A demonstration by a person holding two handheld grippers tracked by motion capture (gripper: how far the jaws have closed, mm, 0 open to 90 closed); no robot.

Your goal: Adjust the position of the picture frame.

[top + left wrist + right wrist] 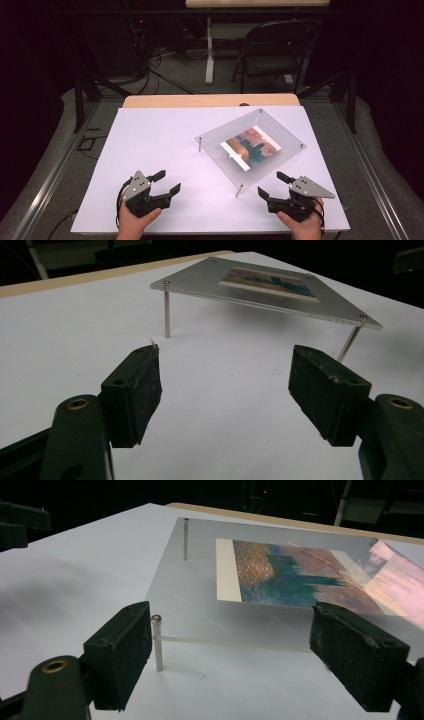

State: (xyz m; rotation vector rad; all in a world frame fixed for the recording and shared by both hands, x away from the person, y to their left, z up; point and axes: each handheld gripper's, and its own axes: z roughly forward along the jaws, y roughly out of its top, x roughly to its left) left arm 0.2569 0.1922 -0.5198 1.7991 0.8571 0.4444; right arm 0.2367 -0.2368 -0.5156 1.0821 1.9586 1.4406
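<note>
Both tongs agape, nothing held: left gripper (166, 182) near the table's 7 o'clock corner, right gripper (272, 184) near 5 o'clock, each in a hand at the near edge of the white table (150, 140)

Clear acrylic frame (280, 131) raised on thin metal posts, right of centre, well forward of both grippers; colourful picture (250, 146) sandwiched inside. Plate turned diamond-wise, long axis from about 8 o'clock to 2 o'clock, nearest corner post (239, 190) pointing toward the person

Seen from the right gripper: frame at roughly 11 o'clock, near; corner post (157, 642) just beside the left-hand jaw, near edge of the plate (230, 642) spanning the gap, not yet touching either jaw

Seen from the left gripper: frame (260, 287) at about 1 o'clock, well apart, bare table between

Judgement: right hand clearly the nearer; short advance toward 12 o'clock likely enough to bracket the near edge; risk of knocking the post rather than seizing the plate
</note>
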